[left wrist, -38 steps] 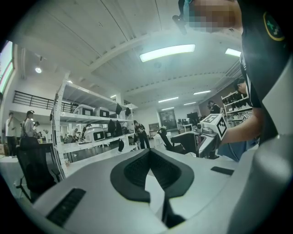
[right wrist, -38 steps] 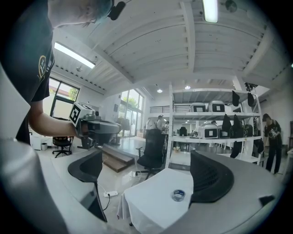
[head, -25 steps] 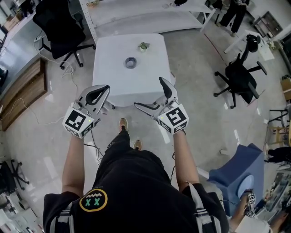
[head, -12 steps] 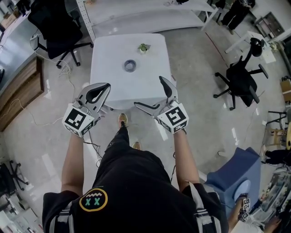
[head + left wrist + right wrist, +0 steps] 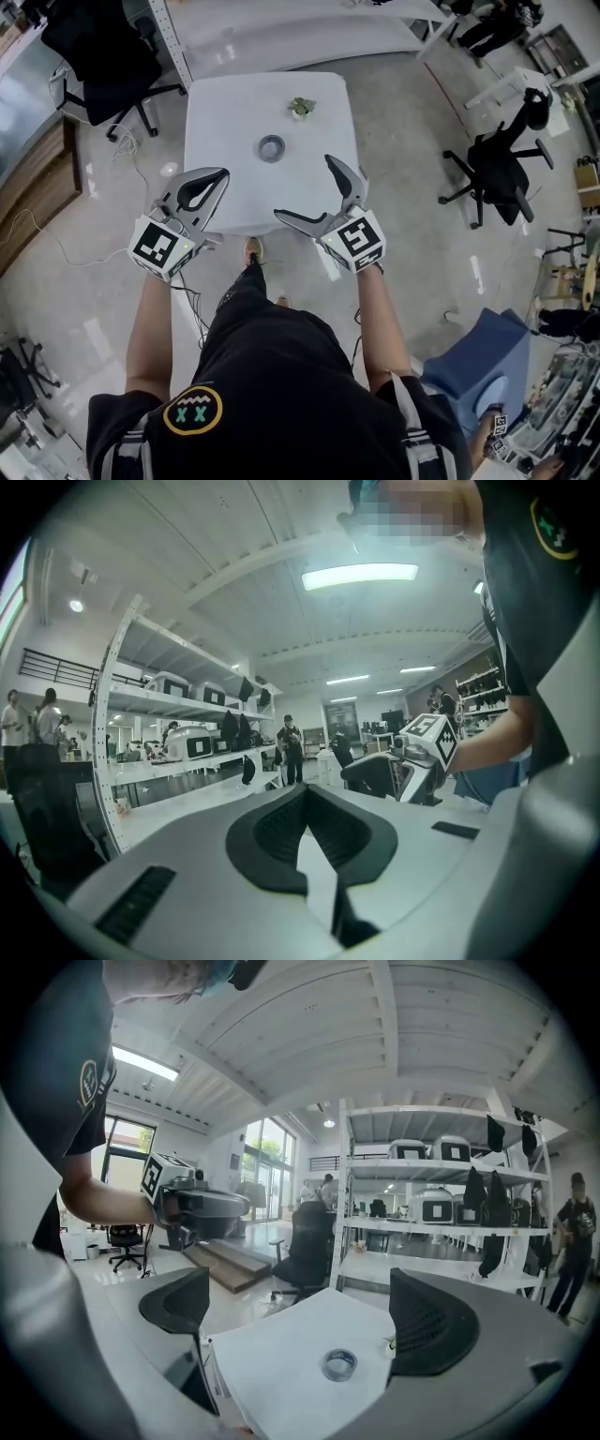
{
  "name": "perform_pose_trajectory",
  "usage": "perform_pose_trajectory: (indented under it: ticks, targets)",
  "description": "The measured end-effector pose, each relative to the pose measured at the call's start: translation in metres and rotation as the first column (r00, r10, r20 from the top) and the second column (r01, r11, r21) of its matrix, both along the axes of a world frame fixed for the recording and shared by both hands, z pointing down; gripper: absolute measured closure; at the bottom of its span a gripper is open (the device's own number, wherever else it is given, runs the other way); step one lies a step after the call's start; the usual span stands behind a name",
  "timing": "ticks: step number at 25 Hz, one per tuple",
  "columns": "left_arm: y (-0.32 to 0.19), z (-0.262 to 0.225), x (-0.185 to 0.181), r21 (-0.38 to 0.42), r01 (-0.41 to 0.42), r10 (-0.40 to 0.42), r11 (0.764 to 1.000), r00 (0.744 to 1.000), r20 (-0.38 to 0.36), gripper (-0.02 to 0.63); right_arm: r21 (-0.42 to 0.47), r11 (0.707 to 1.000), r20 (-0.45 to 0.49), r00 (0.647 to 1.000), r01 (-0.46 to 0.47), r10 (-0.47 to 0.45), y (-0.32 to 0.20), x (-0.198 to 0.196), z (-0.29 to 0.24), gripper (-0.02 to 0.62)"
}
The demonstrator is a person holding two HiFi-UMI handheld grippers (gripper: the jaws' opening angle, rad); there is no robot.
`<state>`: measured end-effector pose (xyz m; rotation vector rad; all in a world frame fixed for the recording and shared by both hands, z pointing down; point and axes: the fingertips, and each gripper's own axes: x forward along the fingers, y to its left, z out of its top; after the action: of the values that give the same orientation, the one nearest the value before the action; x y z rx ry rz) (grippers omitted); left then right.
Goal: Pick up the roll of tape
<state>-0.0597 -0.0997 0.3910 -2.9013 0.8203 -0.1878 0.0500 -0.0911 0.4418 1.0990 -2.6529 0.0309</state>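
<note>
As it gapes wide, the right hand-held gripper (image 5: 302,186) holds nothing.

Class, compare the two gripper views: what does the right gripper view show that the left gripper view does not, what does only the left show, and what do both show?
Only the right gripper view: the white table with the roll of tape lying on it, framed by the right gripper, jaws apart and empty. Only the left gripper view: the left gripper, jaws together on nothing, with no table in sight. Both: the white shelf rack and people standing in the room.
</note>
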Motion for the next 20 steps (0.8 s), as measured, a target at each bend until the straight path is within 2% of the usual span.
perform_pose_trajectory:
  ticks: [5, 7, 12, 15, 20]
  targets:
    - [-0.036, -0.004, -0.003, 0.011, -0.017, 0.017, 1.0, 1.0, -0.003, 0.589, -0.023, 1.0, -0.043, 0.999, 0.008, -0.009, -0.041, -0.013, 0.006, -0.002]
    - [-0.047, -0.009, -0.002, -0.005, -0.023, 0.023, 1.0, 0.999, -0.023, 0.589, -0.036, 0.999, -0.076, 0.997, 0.017, -0.02, -0.055, -0.018, 0.011, -0.002]
    - [-0.08, -0.001, -0.01, -0.011, -0.045, 0.045, 0.999, 0.999, -0.018, 0.589, -0.079, 0.996, -0.164, 0.985, 0.045, -0.057, -0.093, -0.03, 0.033, -0.002]
    - [-0.099, 0.007, -0.014, -0.005, -0.063, 0.063, 0.998, 0.998, 0.004, 0.589, -0.115, 0.991, -0.231, 0.969, 0.068, -0.093, -0.114, -0.037, 0.052, -0.002]
    - [-0.122, 0.003, -0.011, -0.043, -0.066, 0.064, 0.997, 0.997, -0.04, 0.589, -0.177, 0.977, -0.351, 0.92, 0.117, -0.174, -0.14, -0.044, 0.084, -0.002]
